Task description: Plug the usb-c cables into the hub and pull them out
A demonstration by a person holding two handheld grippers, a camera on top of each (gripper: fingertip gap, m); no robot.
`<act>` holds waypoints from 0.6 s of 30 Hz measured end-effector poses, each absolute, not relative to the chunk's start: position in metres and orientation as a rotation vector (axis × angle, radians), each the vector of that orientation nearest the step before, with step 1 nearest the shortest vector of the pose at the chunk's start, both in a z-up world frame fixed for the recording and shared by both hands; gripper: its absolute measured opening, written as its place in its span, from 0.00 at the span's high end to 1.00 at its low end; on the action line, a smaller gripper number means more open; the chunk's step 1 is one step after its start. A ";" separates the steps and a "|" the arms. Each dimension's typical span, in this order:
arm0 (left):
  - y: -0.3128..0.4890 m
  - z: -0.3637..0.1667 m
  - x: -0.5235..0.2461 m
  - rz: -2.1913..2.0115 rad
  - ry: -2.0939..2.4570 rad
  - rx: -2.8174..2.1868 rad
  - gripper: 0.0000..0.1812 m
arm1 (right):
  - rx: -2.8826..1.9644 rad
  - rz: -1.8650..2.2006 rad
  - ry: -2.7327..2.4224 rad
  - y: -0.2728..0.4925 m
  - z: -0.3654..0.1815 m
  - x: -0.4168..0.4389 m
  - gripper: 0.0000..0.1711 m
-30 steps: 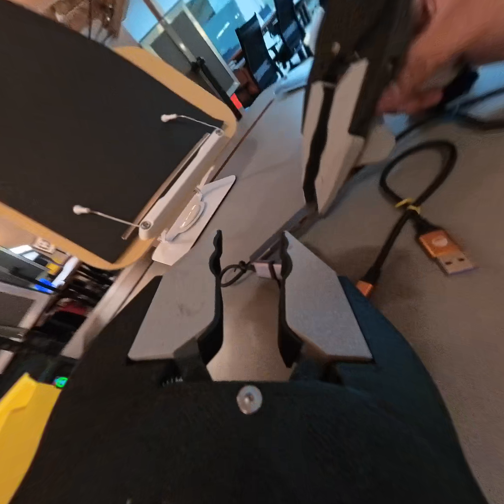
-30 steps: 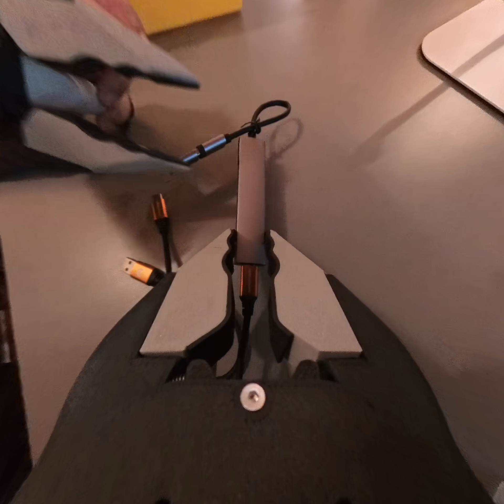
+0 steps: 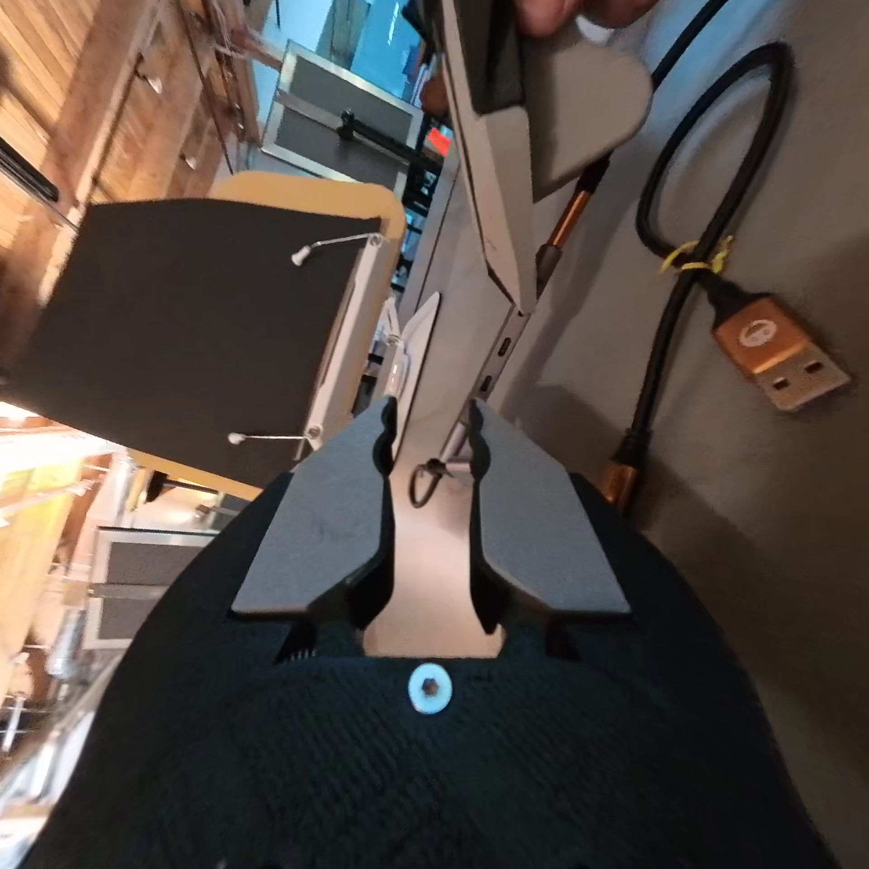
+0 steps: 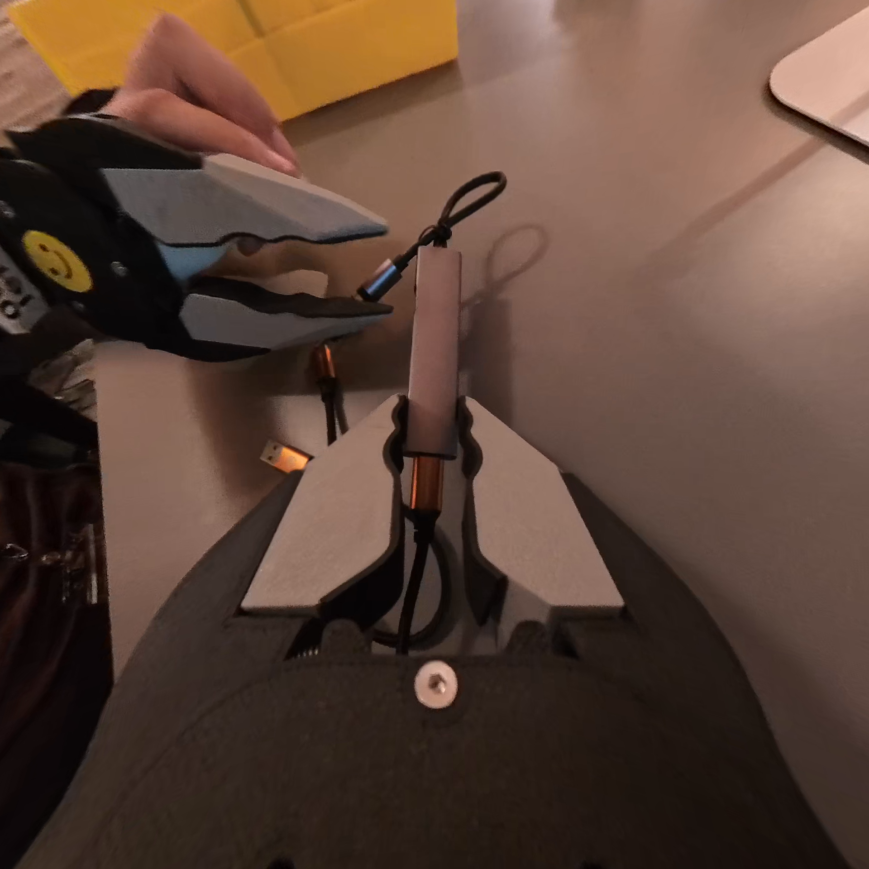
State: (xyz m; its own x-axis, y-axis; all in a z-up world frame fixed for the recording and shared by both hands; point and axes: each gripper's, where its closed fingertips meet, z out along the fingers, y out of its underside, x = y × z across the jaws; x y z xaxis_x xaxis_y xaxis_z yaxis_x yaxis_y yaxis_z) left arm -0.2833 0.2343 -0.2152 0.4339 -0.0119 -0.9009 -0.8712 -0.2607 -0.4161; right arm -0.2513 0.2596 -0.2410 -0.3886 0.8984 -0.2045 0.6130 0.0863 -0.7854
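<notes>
Grey bench [image 4: 658,329]; yellow seat [image 4: 329,51] behind it; black tan-edged panel [image 3: 188,329]; white pad [image 4: 827,89] at bench corner.

Bare desk [image 4: 658,376] fills the right half of the right wrist view, an open way along that side of the hub [image 4: 435,338]. At centre left, the left hand-held gripper [image 4: 371,270], jaws parted, crowds the hub's other side, and an orange-tipped cable [image 4: 329,395] lies beneath it.
</notes>
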 end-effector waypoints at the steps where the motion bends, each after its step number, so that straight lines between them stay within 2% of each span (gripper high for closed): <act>1: 0.235 -0.218 -0.285 0.991 0.779 -1.644 0.84 | -1.486 1.222 -2.044 0.257 -0.239 -0.251 0.89; 7: 0.236 -0.228 -0.285 0.989 0.807 -1.679 0.85 | -1.449 1.340 -2.062 0.246 -0.231 -0.248 0.89; 12: 0.236 -0.223 -0.288 1.051 0.809 -1.653 0.86 | -1.309 1.256 -2.169 0.231 -0.233 -0.243 0.89; 18: 0.234 -0.220 -0.291 1.141 0.873 -1.657 0.92 | -1.204 1.219 -2.106 0.230 -0.220 -0.247 0.89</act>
State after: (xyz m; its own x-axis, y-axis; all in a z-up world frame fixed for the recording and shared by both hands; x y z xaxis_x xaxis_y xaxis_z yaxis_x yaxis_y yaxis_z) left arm -0.2914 0.2339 -0.2197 0.3210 -0.0532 -0.9456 -0.8988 -0.3319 -0.2864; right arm -0.2471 0.2297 -0.2204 -0.5344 0.8431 -0.0595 0.4715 0.2390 -0.8489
